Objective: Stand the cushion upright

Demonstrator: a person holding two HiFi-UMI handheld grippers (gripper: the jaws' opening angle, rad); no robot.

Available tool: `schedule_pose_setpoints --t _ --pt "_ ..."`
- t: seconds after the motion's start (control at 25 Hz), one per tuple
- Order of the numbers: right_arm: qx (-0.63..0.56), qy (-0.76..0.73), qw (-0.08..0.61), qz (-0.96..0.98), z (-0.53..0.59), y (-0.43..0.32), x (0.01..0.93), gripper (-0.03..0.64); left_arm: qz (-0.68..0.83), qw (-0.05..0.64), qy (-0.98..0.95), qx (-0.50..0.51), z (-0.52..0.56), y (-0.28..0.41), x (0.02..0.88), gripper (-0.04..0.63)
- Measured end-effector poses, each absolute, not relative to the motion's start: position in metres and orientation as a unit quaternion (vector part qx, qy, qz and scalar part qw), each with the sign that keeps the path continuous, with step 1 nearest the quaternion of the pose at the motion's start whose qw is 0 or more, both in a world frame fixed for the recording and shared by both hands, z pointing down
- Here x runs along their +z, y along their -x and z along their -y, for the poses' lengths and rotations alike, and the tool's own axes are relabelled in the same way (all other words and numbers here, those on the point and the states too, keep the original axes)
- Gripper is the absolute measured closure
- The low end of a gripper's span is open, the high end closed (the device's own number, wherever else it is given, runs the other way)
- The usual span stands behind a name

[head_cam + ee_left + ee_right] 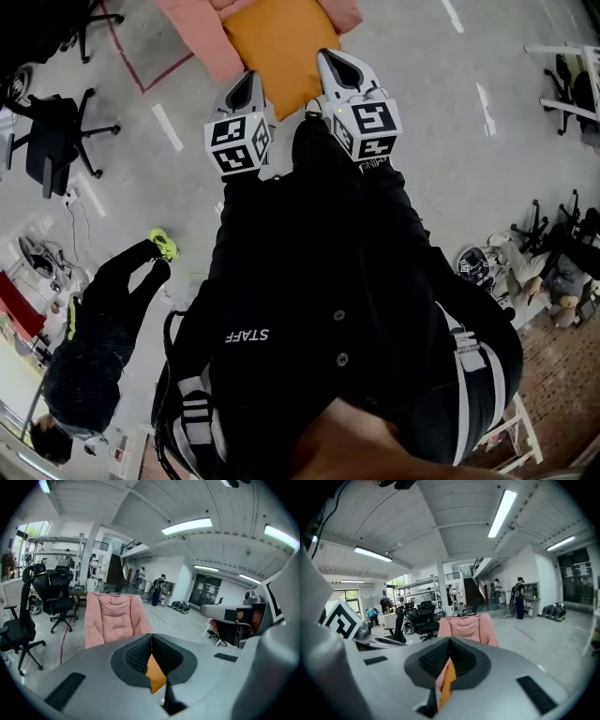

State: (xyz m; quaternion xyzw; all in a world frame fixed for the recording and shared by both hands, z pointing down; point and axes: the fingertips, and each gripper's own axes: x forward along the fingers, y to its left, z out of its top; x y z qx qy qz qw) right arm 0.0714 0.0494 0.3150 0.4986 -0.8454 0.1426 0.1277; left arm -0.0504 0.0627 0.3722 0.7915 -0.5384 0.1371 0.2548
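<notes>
An orange cushion (277,47) lies flat on a pink floor chair (202,33) at the top of the head view. My left gripper (247,77) and right gripper (330,56) point at the cushion's near edge, side by side. Both are shut, pads together with nothing between them. In the left gripper view the jaws (151,637) meet in front of the pink chair (115,618), and a strip of the orange cushion (156,674) shows below them. The right gripper view shows its jaws (450,641) shut too, with the cushion (447,686) and chair (468,627) beyond.
A black office chair (52,141) stands at the left, with red tape lines (141,75) on the grey floor near the pink chair. A person in black (103,319) crouches at the lower left. White furniture (572,84) and bags (525,262) sit at the right.
</notes>
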Motion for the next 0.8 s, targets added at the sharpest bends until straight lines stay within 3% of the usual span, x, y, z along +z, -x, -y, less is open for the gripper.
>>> schedule_pose_setpoints --t 0.2,0.4,0.8 --pt "0.159 -0.511 0.119 0.837 0.021 -0.120 0.330 0.607 0.551 0.290 -0.766 0.156 -0.008 0.021 0.403 0.592" --pt "0.187 -0.492 0.161 0.835 0.078 -0.144 0.380 0.607 0.566 0.329 -0.734 0.181 0.025 0.020 0.453 0.592" --pt "0.293 -0.487 0.265 0.779 0.117 -0.153 0.585 0.606 0.600 0.429 -0.644 0.205 0.054 0.055 0.637 0.592"
